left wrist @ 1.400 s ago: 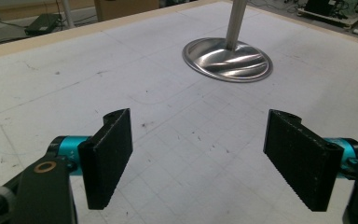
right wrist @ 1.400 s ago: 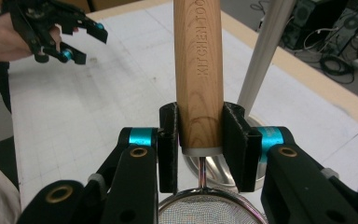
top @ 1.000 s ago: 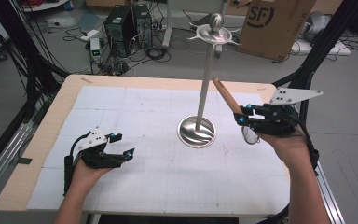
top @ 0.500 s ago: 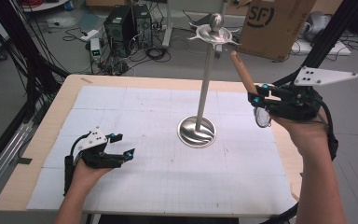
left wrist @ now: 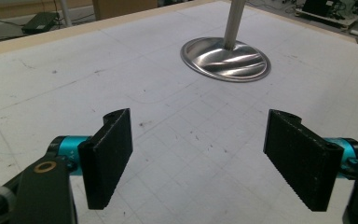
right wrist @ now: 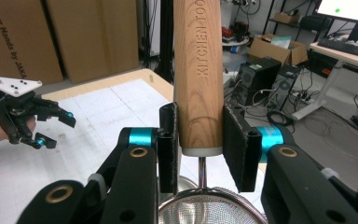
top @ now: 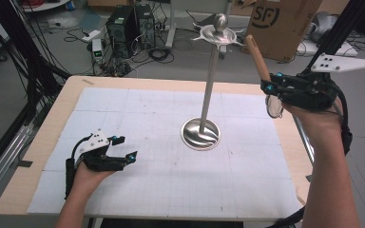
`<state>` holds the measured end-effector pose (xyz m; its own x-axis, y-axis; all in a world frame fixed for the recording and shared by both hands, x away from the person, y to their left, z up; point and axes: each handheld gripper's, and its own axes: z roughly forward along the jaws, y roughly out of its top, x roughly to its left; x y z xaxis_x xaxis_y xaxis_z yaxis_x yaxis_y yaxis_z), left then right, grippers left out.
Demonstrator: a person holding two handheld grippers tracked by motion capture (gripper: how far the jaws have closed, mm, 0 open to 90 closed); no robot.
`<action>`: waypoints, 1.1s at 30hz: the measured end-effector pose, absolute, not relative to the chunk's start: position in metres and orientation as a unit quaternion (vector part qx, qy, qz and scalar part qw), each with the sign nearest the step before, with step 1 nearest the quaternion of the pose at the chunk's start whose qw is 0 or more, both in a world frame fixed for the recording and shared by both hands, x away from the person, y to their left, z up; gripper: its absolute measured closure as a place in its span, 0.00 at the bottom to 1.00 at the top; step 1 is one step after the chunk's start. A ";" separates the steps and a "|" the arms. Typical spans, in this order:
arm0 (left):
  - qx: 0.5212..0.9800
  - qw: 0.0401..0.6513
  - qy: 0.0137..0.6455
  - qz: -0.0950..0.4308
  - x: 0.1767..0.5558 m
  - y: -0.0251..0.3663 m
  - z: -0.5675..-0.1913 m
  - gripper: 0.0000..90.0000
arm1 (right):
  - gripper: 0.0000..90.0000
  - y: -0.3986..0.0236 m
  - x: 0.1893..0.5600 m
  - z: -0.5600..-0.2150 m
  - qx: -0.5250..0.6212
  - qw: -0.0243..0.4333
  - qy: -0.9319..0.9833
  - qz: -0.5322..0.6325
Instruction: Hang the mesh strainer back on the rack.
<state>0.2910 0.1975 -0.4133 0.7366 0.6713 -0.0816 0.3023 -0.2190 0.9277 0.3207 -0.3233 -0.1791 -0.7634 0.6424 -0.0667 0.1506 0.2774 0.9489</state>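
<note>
The right gripper (right wrist: 199,149) was clamped on the strainer's wooden handle (right wrist: 198,74), its mesh bowl (right wrist: 209,210) hanging below, at three o'clock from the steel stand (top: 208,95). At eight o'clock, the left gripper (top: 123,152) rested unclenched on the table (top: 138,104).
</note>
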 end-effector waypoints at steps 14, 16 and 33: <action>0.761 0.538 0.320 0.171 0.291 0.199 -0.413 0.27 | 0.76 -0.321 0.335 -0.176 0.255 0.215 0.780 0.529; 0.762 0.537 0.320 0.171 0.291 0.199 -0.413 0.27 | 0.76 -0.319 0.338 -0.179 0.254 0.214 0.782 0.527; 0.762 0.536 0.321 0.171 0.291 0.199 -0.414 0.27 | 0.76 -0.286 0.357 -0.194 0.262 0.197 0.797 0.507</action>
